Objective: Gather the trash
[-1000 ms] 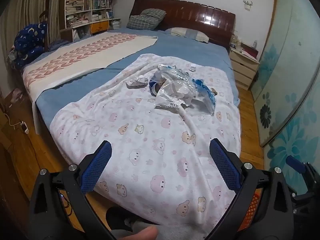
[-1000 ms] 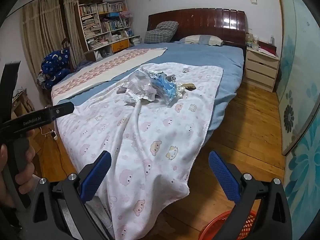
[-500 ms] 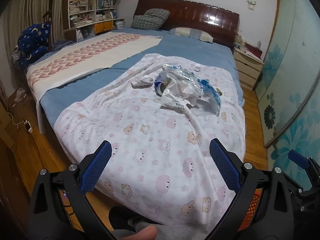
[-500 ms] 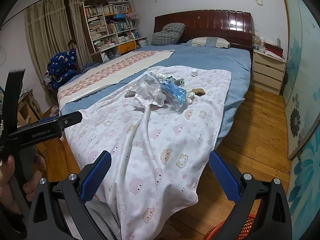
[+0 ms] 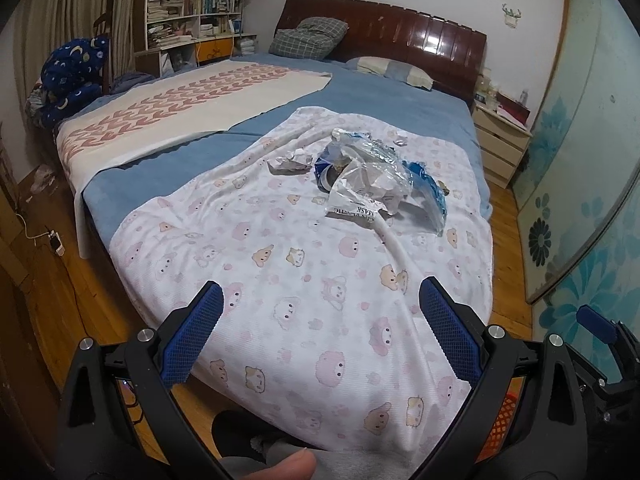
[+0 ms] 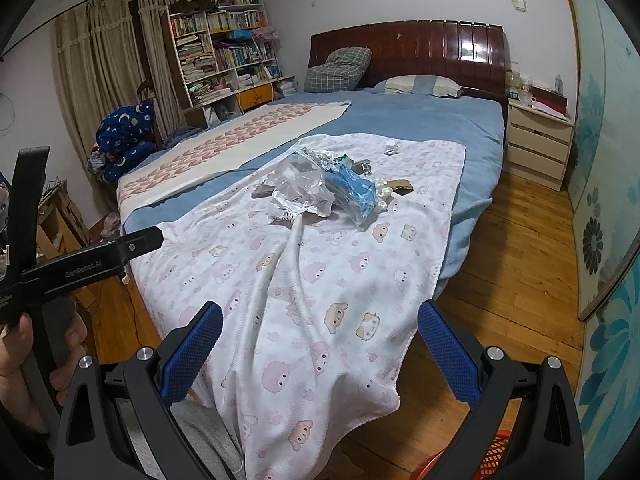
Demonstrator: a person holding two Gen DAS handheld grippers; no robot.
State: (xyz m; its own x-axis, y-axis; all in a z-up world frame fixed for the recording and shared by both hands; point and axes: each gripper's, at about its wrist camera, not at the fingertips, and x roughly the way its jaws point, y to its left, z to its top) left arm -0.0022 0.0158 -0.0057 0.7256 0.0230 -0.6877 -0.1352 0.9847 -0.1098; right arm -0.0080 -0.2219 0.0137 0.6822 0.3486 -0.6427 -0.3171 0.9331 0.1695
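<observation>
A pile of trash lies on the white cartoon-print blanket (image 5: 304, 272) in the middle of the bed: a clear plastic bag (image 5: 364, 176), a blue wrapper (image 5: 428, 190), and crumpled paper (image 5: 294, 160). The same pile shows in the right wrist view, with the clear bag (image 6: 302, 184), the blue wrapper (image 6: 354, 190) and a brown scrap (image 6: 400, 185). A small foil scrap (image 5: 400, 142) lies farther back. My left gripper (image 5: 320, 340) is open and empty above the blanket's near end. My right gripper (image 6: 320, 346) is open and empty, well short of the pile.
An orange mesh basket (image 6: 492, 464) sits on the wooden floor at lower right, also seen in the left wrist view (image 5: 500, 420). A bedside cabinet (image 6: 536, 144) stands right of the headboard. A bookshelf (image 6: 224, 48) and a sliding wardrobe door (image 5: 580, 184) flank the bed.
Both grippers have lifted and tilted a little, so the bed and trash pile sit lower in view. Both stay open and empty.
</observation>
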